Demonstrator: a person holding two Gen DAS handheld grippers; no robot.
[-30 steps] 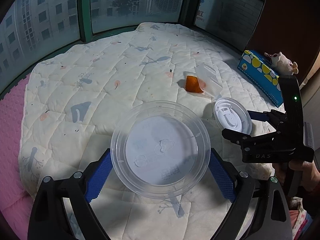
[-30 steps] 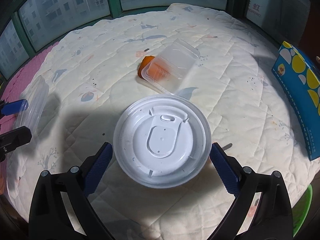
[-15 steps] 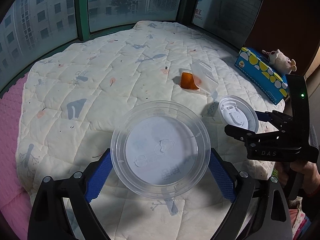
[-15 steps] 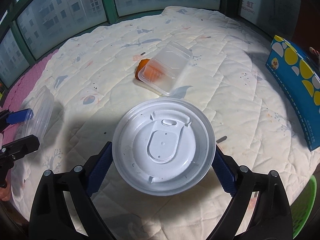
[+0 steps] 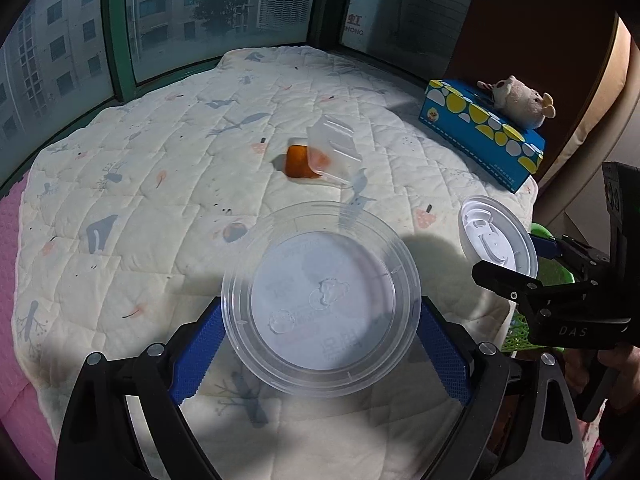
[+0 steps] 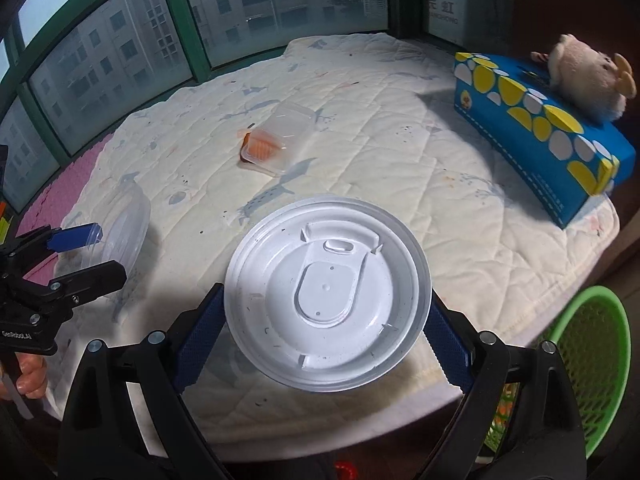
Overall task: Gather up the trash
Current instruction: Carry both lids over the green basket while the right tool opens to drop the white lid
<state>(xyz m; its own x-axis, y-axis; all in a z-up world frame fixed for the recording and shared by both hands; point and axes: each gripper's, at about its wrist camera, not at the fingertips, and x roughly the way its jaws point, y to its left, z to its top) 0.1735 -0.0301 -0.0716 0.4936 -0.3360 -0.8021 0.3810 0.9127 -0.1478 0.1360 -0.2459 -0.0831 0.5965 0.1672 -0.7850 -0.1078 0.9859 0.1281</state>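
My left gripper is shut on a round clear plastic lid, held above the quilted bed. My right gripper is shut on a round white plastic lid, held over the bed's near right edge. In the left wrist view the right gripper and its white lid are off to the right. In the right wrist view the left gripper with the clear lid is at the far left. A small clear box lies mid-bed, partly over an orange piece.
A green mesh basket stands below the bed's right edge. A blue and yellow tissue box with a plush toy on it sits at the bed's right side. Windows line the far side. A pink mat borders the left.
Both grippers have carried their lids to the right, toward the bed's edge. The green basket has come into view at the lower right. Both grips are unchanged.
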